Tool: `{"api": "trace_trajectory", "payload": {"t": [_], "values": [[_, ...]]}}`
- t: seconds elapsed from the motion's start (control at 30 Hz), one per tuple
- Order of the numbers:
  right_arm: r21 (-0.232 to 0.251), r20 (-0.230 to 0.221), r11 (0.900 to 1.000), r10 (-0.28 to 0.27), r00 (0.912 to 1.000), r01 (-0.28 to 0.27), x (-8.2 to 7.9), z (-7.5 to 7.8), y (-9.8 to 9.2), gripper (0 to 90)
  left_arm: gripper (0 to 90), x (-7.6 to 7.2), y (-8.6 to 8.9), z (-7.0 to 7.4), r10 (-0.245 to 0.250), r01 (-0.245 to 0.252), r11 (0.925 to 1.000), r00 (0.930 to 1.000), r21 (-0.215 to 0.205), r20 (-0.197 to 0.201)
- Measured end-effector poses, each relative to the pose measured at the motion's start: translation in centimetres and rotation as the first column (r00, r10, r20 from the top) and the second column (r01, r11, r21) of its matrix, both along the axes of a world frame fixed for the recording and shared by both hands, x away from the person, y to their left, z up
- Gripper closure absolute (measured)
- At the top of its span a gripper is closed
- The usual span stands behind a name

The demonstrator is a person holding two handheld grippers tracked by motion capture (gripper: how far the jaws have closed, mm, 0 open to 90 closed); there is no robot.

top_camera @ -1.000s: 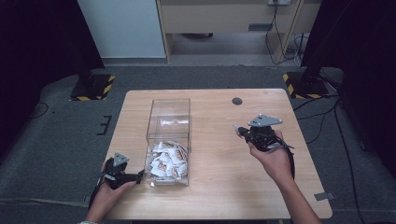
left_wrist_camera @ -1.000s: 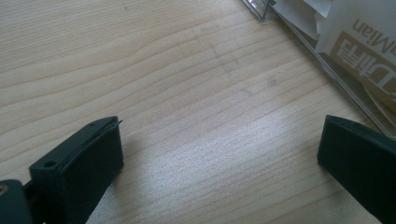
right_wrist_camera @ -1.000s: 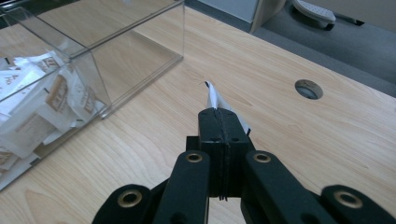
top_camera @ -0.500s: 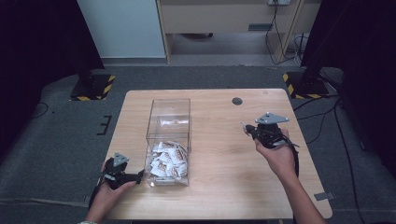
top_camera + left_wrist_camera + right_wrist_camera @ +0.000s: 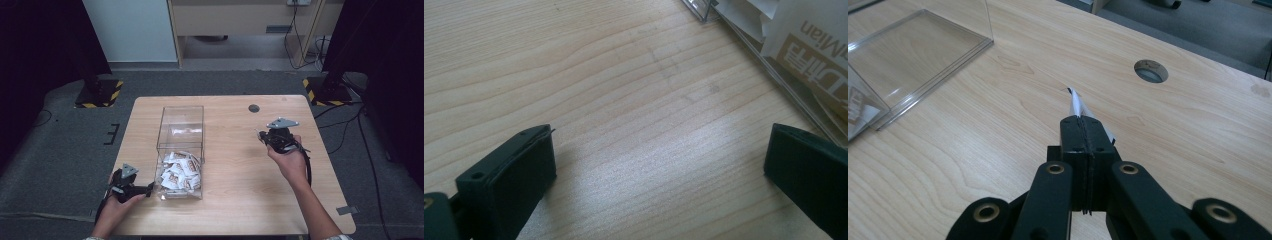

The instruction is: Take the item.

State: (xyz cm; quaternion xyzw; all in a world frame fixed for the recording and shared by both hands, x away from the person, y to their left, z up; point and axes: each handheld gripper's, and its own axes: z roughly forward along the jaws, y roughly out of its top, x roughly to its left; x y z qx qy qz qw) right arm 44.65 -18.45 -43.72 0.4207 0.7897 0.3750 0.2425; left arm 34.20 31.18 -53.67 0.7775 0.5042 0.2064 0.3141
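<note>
We judge the small white packet (image 5: 1079, 107) light, thin and soft, so a pinch at one edge is enough. It sits at the centre of the right gripper view, clamped in the fully closed right gripper (image 5: 1082, 124) (low over the bare table (image 5: 1198, 130)). At the lower left of the high view, the left gripper (image 5: 148, 188) rests wide open and empty, beside the clear box (image 5: 181, 116) of packets.
</note>
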Motion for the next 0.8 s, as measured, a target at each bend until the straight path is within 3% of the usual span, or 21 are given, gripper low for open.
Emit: {"api": "trace_trajectory", "payload": {"t": [0.4, 0.8], "values": [[-0.019, -0.040, 1.000, -0.019, 0.9990, 0.018, 1.7, -1.8, 0.3, 89.7, 0.0, 0.0, 0.0, 0.0, 0.000, 0.000, 1.0000, 1.0000, 0.001, 0.001], [-0.023, -0.068, 0.999, -0.039, 0.9969, 0.038, 2.2, -3.3, 0.3, 89.5, 0.0, 0.0, -0.1, 0.0, 0.001, -0.001, 1.0000, 1.0000, 0.000, 0.001]]}}
